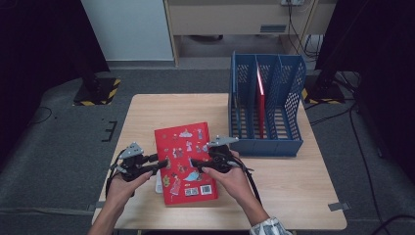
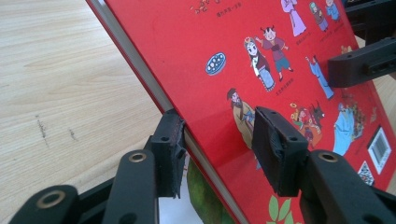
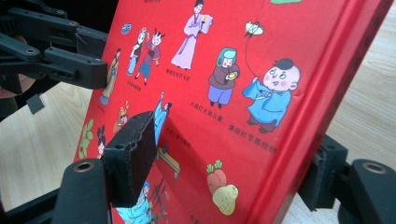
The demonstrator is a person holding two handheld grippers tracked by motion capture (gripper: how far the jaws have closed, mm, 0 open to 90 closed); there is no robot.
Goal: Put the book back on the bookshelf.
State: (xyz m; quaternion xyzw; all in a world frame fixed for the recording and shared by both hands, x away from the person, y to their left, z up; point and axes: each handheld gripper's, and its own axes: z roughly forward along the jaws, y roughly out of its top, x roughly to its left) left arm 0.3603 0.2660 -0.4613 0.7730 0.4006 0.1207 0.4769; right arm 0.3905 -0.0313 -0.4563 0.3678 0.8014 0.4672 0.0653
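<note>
A red picture book (image 1: pixel 186 161) with cartoon figures on its cover lies at the front of the wooden table (image 1: pixel 293 191), raised a little off it. My left gripper (image 1: pixel 161 164) grips its left edge. In the left gripper view one pad sits under the book (image 2: pixel 280 70) and the other presses on the cover, with the gripper (image 2: pixel 222 149) shut on it. My right gripper (image 1: pixel 194 162) holds the spine side. In the right gripper view the gripper (image 3: pixel 229 165) has one pad on the cover of the book (image 3: pixel 233 70) and one behind the spine.
A blue mesh file rack (image 1: pixel 266 107) stands at the table's back right, with a red book (image 1: pixel 261 103) upright in its middle slot. Something white and green (image 2: pixel 201 200) lies under the held book. Bare tabletop lies to the left and front right.
</note>
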